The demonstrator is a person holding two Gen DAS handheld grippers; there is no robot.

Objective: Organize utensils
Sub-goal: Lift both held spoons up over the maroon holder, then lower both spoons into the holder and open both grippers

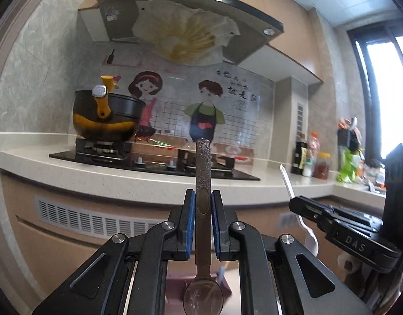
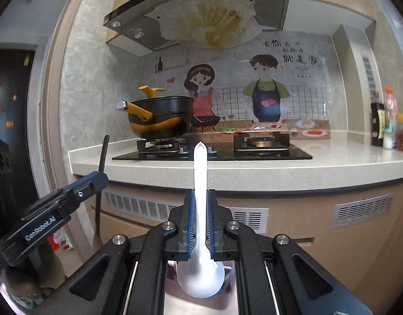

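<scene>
Facing stove (image 2: 212, 152), pot (image 2: 159, 115); spoons gripped.

My left gripper (image 1: 203, 223) pinches the textured brown metal spoon (image 1: 203, 173) upright, bowl down; to its right, my right gripper (image 2: 200, 225) pinches the white plastic spoon (image 2: 200, 181). Behind both, the black-and-yellow pot (image 2: 159, 120) sits on the black glass hob's (image 2: 293, 154) left burner.

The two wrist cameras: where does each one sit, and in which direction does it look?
Left wrist: on the left gripper, facing the stove; its fingers clamp a metal spoon; the right gripper shows at right.
Right wrist: on the right gripper, facing the stove; it clamps a white spoon.
Shared: the stove, black pot, both spoons.
</scene>
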